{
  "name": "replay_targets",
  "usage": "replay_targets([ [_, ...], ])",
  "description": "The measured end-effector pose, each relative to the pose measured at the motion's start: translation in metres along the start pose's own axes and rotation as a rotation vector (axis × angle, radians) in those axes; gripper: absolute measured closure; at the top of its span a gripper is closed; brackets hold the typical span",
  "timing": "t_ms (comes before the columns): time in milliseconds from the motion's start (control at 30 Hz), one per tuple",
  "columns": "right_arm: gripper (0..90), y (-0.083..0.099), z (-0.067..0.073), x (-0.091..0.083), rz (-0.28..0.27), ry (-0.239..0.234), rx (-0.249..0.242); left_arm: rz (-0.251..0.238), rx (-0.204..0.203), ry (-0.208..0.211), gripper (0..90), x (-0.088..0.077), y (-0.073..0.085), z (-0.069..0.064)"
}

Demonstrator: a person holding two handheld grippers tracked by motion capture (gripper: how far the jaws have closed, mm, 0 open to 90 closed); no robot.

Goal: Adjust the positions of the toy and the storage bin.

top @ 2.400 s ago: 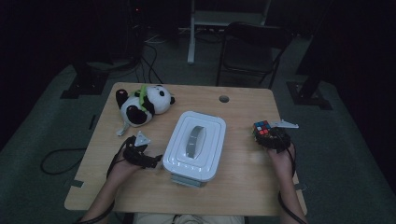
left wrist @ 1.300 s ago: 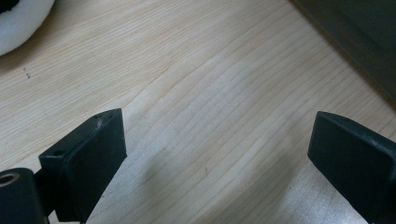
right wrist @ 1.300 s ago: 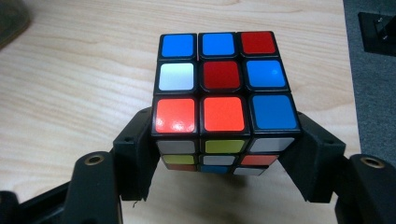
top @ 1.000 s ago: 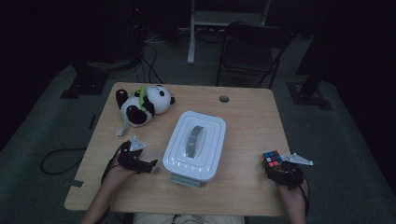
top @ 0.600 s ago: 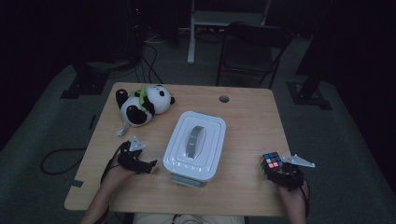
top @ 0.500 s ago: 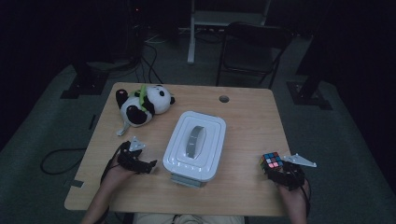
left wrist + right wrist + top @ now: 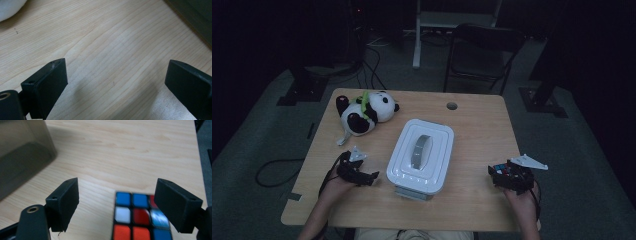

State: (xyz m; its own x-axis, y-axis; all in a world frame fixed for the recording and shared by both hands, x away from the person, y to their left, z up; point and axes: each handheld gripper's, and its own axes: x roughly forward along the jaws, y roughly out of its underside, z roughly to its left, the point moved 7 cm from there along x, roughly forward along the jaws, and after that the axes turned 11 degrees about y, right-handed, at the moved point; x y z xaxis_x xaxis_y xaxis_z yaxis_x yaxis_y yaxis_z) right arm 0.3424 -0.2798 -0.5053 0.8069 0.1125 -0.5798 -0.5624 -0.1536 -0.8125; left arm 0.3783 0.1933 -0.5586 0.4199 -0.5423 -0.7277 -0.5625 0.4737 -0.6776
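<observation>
Two hand-held grippers are seen at a wooden table (image 7: 472, 120), one at each near corner. The right gripper (image 7: 116, 203) is held with its jaws spread wide and nothing clamped; a colour-tiled puzzle cube (image 7: 136, 216) sits on the wood between them, nearer the right-hand jaw, and whether that jaw touches it cannot be told. From the high view, the cube (image 7: 501, 172) is placed near the table's right front edge, well apart from a lidded white storage box (image 7: 420, 155) at the centre. The left gripper (image 7: 116, 83) is likewise held wide open over bare wood, empty, just beside the box's left side. A plush panda (image 7: 363, 112) lies at the far left.

The cube is judged light and rigid, with smooth glossy tiles that could slip under a shallow pinch. It would best be taken across two opposite flat faces, jaws square to them and centred, so that its layers are not twisted.
</observation>
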Motion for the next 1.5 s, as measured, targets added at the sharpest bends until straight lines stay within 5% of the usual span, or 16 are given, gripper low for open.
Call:
replay_targets([
  [467, 13.3, -0.015, 0.040, 0.011, -0.018, -0.103, -0.060, 0.006, -0.008, 0.003, 5.1, -0.004, 0.001, 0.002],
  [900, 13.6, 0.009, 0.071, 0.038, 0.060, -0.179, -0.128, 0.012, -0.011, 0.013, 5.1, -0.008, 0.002, 0.002],
  [1033, 14.4, 0.015, 0.080, 0.044, 0.079, -0.180, -0.174, 0.011, -0.050, 0.042, 5.2, -0.011, 0.001, 0.000],
  [1333, 14.5, 0.026, 0.097, 0.052, 0.093, -0.224, -0.181, 0.008, -0.027, 0.052, 5.2, -0.015, -0.001, 0.001],
  [1500, 14.5, 0.031, 0.097, 0.057, 0.123, -0.203, -0.194, 0.027, 0.005, 0.037, 5.2, -0.018, -0.009, 0.004],
])
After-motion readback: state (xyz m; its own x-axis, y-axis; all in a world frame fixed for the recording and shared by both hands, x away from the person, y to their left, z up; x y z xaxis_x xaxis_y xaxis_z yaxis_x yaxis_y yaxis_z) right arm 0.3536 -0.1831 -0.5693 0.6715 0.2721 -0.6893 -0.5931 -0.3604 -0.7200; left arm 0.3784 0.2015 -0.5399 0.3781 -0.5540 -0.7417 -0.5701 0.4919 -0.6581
